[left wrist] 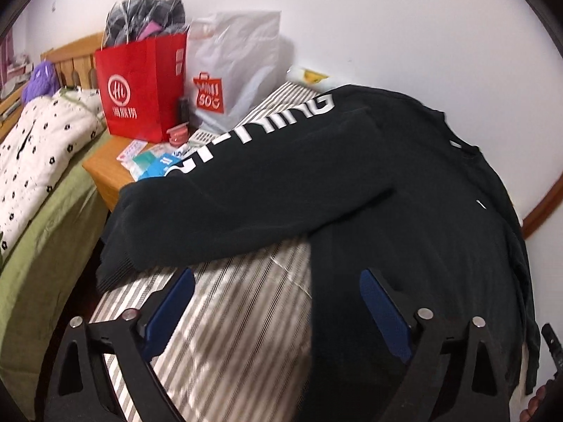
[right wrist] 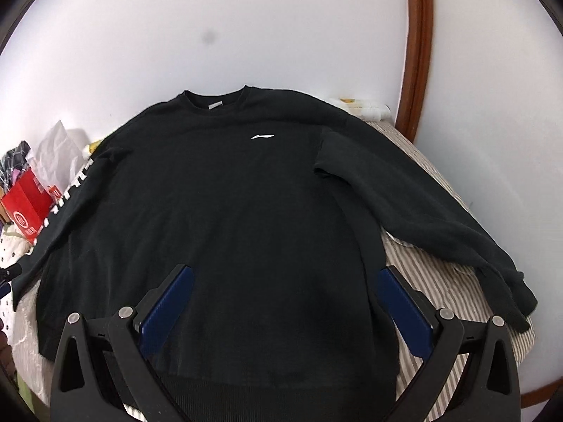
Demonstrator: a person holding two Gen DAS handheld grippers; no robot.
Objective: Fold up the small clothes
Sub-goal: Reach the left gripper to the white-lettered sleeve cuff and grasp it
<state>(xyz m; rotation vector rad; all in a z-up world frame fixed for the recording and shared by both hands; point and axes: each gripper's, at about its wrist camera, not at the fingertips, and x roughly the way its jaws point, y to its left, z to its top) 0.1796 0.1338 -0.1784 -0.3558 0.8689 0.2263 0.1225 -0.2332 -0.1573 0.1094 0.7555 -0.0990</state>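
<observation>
Flat on the striped bed (right wrist: 440, 281): black sweatshirt (right wrist: 225, 211), collar at twelve o'clock, hem at six. Lettered sleeve (left wrist: 246, 176) out toward nine, nearer the left gripper (left wrist: 278, 313), jaws wide, empty. Right gripper (right wrist: 285, 306) likewise spread, empty, above the hem.

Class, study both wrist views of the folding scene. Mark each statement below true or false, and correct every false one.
1. The black sweatshirt lies spread flat with its front up. True.
2. The left gripper is shut on a sleeve. False: its jaws are open, with only the striped cover and the sweatshirt's edge beneath them.
3. White lettering runs along one sleeve. True.
4. The red paper bag lies on top of the sweatshirt. False: it stands on the wooden bedside table beside it.
5. The right gripper is open over the sweatshirt's lower body. True.
</observation>
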